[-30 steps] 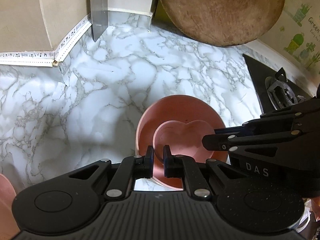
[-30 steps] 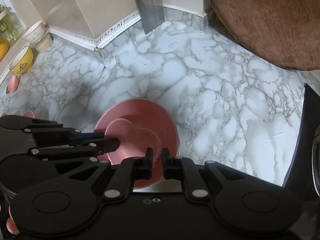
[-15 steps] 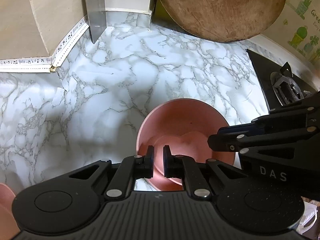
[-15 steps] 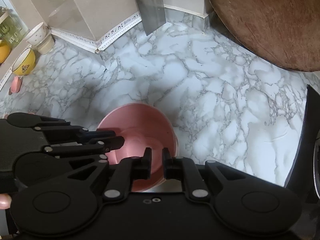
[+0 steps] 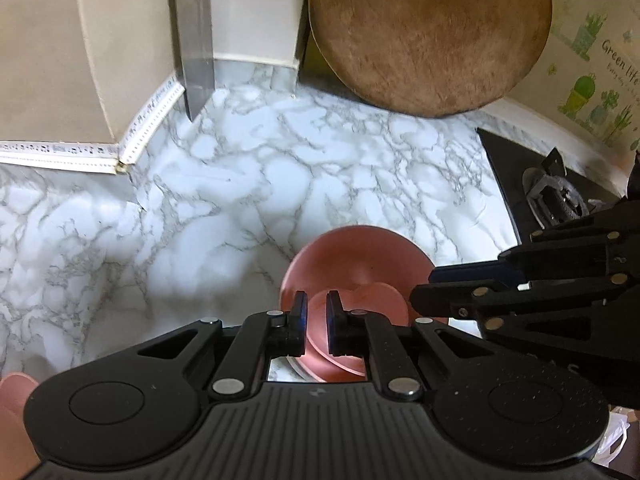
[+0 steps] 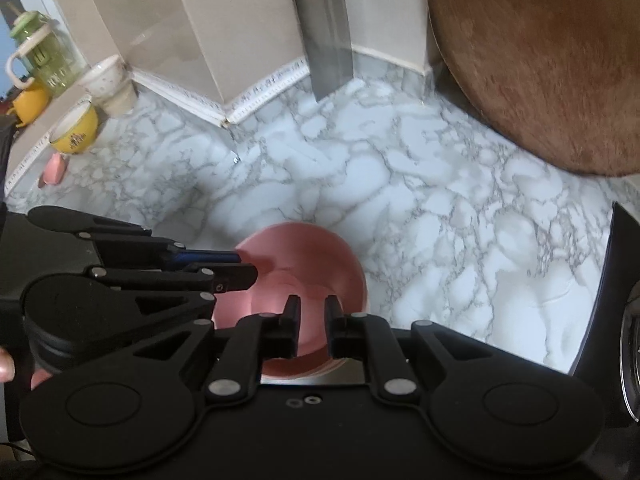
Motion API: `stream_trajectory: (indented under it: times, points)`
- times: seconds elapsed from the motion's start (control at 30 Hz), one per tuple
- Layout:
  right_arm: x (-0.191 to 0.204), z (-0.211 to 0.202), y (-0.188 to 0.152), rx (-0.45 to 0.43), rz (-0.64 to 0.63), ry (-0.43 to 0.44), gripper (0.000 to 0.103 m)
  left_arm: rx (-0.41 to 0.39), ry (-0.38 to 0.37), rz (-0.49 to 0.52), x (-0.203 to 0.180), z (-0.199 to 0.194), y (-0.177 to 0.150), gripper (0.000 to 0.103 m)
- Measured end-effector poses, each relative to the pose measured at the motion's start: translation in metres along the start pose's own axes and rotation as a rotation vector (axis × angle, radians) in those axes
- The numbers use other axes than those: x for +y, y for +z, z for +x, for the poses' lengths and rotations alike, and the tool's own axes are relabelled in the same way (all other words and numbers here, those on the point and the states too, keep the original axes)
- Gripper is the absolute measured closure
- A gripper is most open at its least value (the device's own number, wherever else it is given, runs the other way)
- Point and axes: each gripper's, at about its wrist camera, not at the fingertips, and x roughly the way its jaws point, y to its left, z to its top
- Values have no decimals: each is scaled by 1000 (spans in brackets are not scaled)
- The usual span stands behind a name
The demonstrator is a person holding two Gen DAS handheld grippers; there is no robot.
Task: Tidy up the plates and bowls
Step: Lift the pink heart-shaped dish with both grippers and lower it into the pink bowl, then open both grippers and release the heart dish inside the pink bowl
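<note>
A round pink plate (image 5: 360,256) rests on the marble counter (image 5: 240,184) with a pink heart-shaped dish (image 5: 380,300) lying in it. My left gripper (image 5: 316,300) hangs just above the plate's near left part, jaws shut, and pink shows only behind the thin gap. From the right, my right gripper (image 5: 426,286) reaches to the plate's right rim. In the right wrist view the right gripper (image 6: 312,304) is shut above the plate (image 6: 312,256), and the left gripper (image 6: 246,267) points at its left rim. Motion blur hides whether either fingertip touches the plate.
A big round wooden board (image 5: 428,32) leans at the back, with a cleaver blade (image 5: 196,48) hanging to its left. A black stove (image 5: 560,200) borders the right. Far left stand a yellow bowl (image 6: 76,136), a white cup (image 6: 108,84) and a green jug (image 6: 44,60).
Both cameras have drawn back and up from the plate, which now looks smaller and lower in the frames. The plate stays on the counter. Neither pair of jaws has changed.
</note>
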Motion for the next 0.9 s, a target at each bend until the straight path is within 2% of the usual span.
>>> stream_trajectory:
  times: [0.33,0.5,0.6,0.67,0.73,0.8,0.9]
  points:
    - [2,-13,-11,-85,13,16,91,-44,-13,-27,10,-16,-9,90]
    - [-3,-28,-26,-212,5,116,90,-54,-4,-32,14,-20,-16,83]
    - [-2,-35,-37,-292,-27,127,90,-75,5,-43,16,-24,-22,67]
    - [-4,-35,-40,-298,-22,125,89,-92,13,-47,18,-27,-25,41]
    - [-8,-34,-42,-290,9,112,89,-120,22,-47,18,-31,-28,36]
    - [-14,-33,-45,-268,51,108,89,-131,22,-38,18,-33,-29,36]
    - [-21,-34,-51,-286,91,111,89,-136,17,-41,19,-35,-32,32]
